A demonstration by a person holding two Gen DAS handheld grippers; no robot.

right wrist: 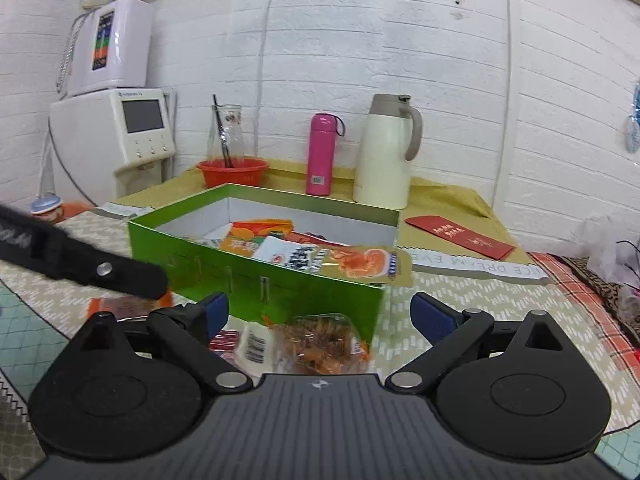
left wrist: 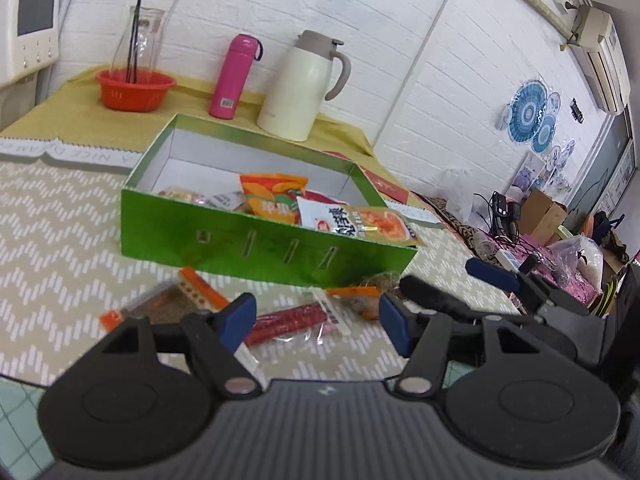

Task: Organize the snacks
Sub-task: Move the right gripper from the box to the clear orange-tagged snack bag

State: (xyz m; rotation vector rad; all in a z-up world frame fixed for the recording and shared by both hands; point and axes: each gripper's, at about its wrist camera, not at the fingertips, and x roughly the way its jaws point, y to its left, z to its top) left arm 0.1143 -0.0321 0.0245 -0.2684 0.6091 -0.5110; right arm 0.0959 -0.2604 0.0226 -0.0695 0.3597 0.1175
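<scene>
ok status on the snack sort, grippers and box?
Left gripper open, empty, over the red stick pack. Right gripper open, empty, over the clear snack bag. Green box part filled, one packet overhanging its rim. Nothing blocking.

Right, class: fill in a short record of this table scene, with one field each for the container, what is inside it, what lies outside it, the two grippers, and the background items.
container: green box, lid off
inside: several snack packets, one hanging over the front wall
outside: red stick packet and other packets on the cloth in front of the box
left gripper: open, empty, above the red stick packet
right gripper: open, empty, above a clear snack packet
background: pink bottle, cream jug, red bowl
</scene>
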